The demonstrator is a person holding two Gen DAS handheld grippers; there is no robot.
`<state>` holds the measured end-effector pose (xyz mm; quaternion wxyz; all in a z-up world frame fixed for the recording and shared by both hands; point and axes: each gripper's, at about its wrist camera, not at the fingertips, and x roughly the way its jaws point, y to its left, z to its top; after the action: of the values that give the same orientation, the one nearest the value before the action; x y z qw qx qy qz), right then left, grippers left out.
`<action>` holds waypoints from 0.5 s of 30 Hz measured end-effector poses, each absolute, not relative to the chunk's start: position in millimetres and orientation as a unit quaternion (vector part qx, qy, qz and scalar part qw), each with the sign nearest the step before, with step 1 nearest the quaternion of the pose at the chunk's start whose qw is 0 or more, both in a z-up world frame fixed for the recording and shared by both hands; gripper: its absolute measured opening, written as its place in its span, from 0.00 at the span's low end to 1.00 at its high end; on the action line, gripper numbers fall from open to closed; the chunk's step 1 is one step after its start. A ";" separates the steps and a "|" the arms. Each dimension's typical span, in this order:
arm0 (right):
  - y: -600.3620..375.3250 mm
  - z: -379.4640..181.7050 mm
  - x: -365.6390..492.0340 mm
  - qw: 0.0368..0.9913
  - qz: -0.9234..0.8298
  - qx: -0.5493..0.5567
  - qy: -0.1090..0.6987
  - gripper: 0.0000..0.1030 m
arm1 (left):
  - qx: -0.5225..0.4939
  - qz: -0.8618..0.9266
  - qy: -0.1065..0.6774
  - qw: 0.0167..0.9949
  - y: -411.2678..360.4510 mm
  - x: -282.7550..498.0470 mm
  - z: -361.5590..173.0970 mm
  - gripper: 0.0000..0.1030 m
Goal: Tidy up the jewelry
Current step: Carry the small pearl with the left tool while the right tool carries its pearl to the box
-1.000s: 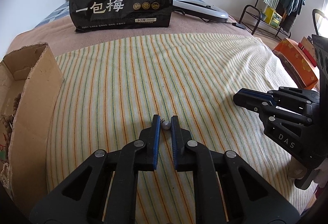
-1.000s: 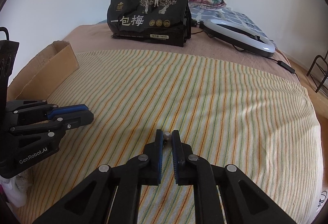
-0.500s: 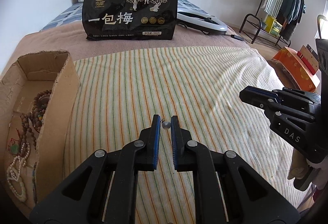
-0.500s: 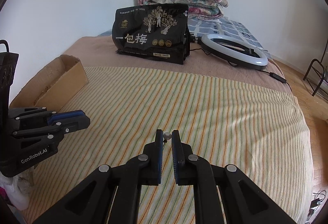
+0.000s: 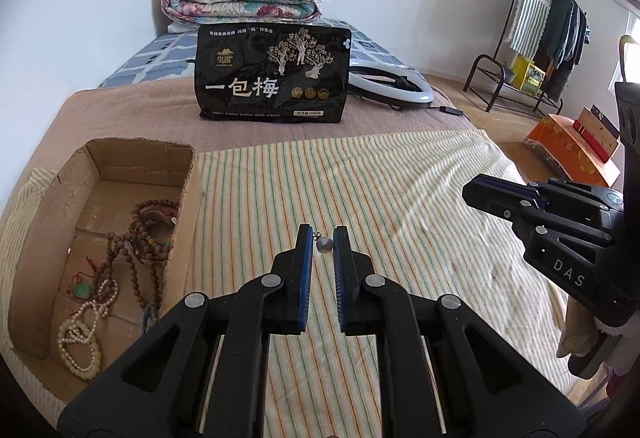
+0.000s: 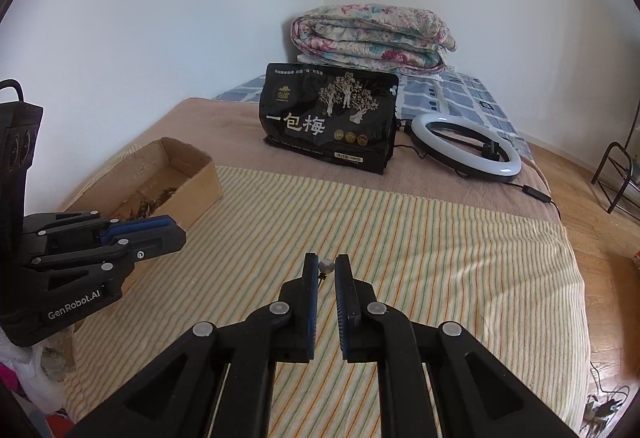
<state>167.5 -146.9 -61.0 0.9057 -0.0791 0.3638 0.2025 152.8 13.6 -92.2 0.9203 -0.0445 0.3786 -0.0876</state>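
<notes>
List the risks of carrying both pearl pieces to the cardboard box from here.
1. Each small pearl earring sits only at the pad tips of the left gripper and right gripper; a jolt might pop one loose.
2. A dropped one would be hard to spot on the striped cloth.
3. In the cardboard box, it may tangle with the bead strands.

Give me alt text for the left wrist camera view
The left gripper pinches a small pearl earring above a striped cloth. A cardboard box of bead necklaces sits left; the right gripper is at right.
</notes>
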 end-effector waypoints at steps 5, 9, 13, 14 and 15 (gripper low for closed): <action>-130.1 -40.5 151.9 0.908 0.216 -0.079 0.350 0.06 | -0.045 -0.081 0.364 0.927 28.0 135.0 -73.5 0.08; -114.5 -28.5 142.9 0.908 0.226 -0.079 0.342 0.06 | -0.047 -0.075 0.355 0.931 42.0 122.4 -61.0 0.08; -98.4 -18.9 136.0 0.909 0.236 -0.080 0.336 0.06 | -0.045 -0.067 0.347 0.934 55.9 111.1 -51.9 0.08; -94.5 -17.0 134.5 0.908 0.238 -0.080 0.334 0.06 | -0.044 -0.064 0.346 0.935 59.2 108.5 -50.0 0.08; -90.5 -15.1 133.2 0.908 0.240 -0.080 0.333 0.06 | -0.043 -0.062 0.345 0.936 62.8 106.1 -48.4 0.08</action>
<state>133.2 -90.5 -15.1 0.9082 -0.0800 0.3332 0.2401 106.1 62.8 -48.4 0.9355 -0.0435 0.3450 -0.0617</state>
